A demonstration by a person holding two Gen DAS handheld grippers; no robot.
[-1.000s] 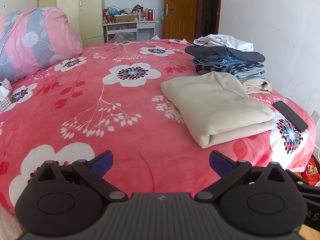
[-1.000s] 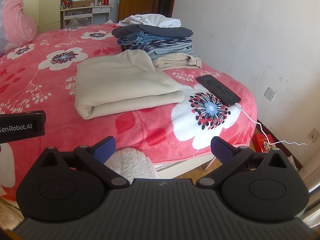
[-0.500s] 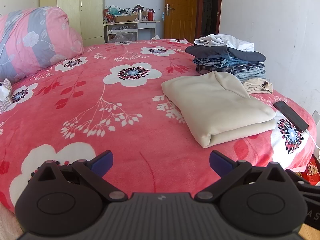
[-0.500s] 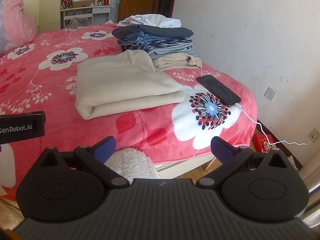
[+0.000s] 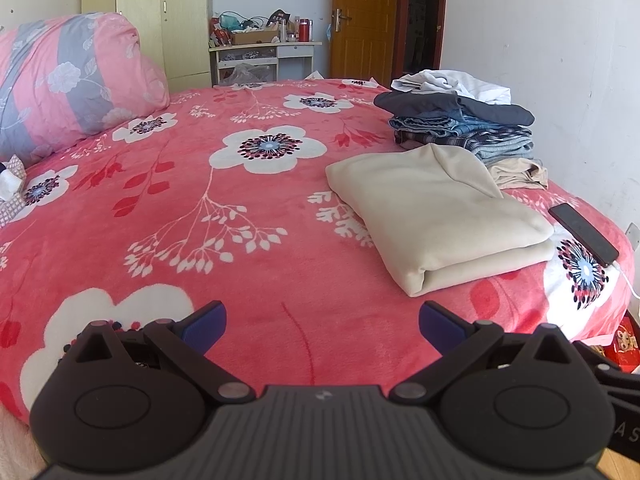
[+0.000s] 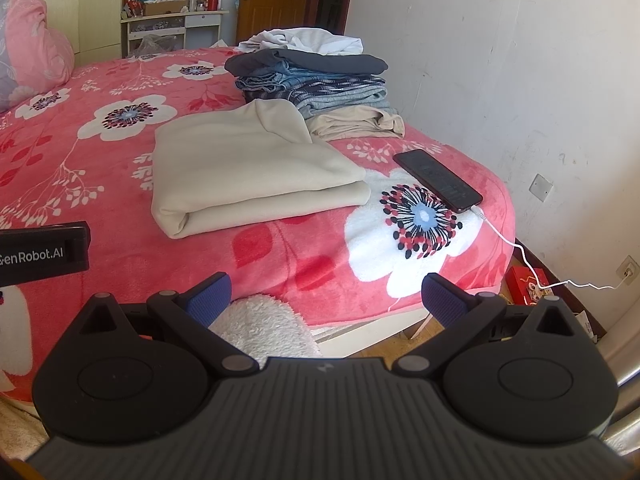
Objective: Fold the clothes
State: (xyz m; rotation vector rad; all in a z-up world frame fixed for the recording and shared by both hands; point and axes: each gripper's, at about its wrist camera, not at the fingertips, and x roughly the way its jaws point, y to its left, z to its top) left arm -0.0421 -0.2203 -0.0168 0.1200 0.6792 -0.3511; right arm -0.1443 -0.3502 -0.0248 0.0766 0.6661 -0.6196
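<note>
A folded cream garment [image 5: 436, 216] lies on the pink flowered bed [image 5: 240, 240], right of centre; it also shows in the right wrist view [image 6: 248, 168]. Behind it stands a stack of folded clothes [image 5: 460, 128] with a white garment on top, which the right wrist view also shows [image 6: 312, 76]. My left gripper [image 5: 322, 324] is open and empty, held above the bed's near edge. My right gripper [image 6: 326, 296] is open and empty, held off the bed's near corner. Part of the left gripper's body [image 6: 40, 252] shows at the left of the right wrist view.
A black phone [image 6: 438, 180] on a white cable [image 6: 520, 256] lies near the bed's right edge. A pink and grey pillow [image 5: 68, 84] sits at far left. A white wall [image 6: 500, 80] runs along the right. A cluttered desk [image 5: 264, 52] and a door [image 5: 360, 20] stand behind.
Both views have shifted only slightly; the grippers stay open and nothing on the bed has moved.
</note>
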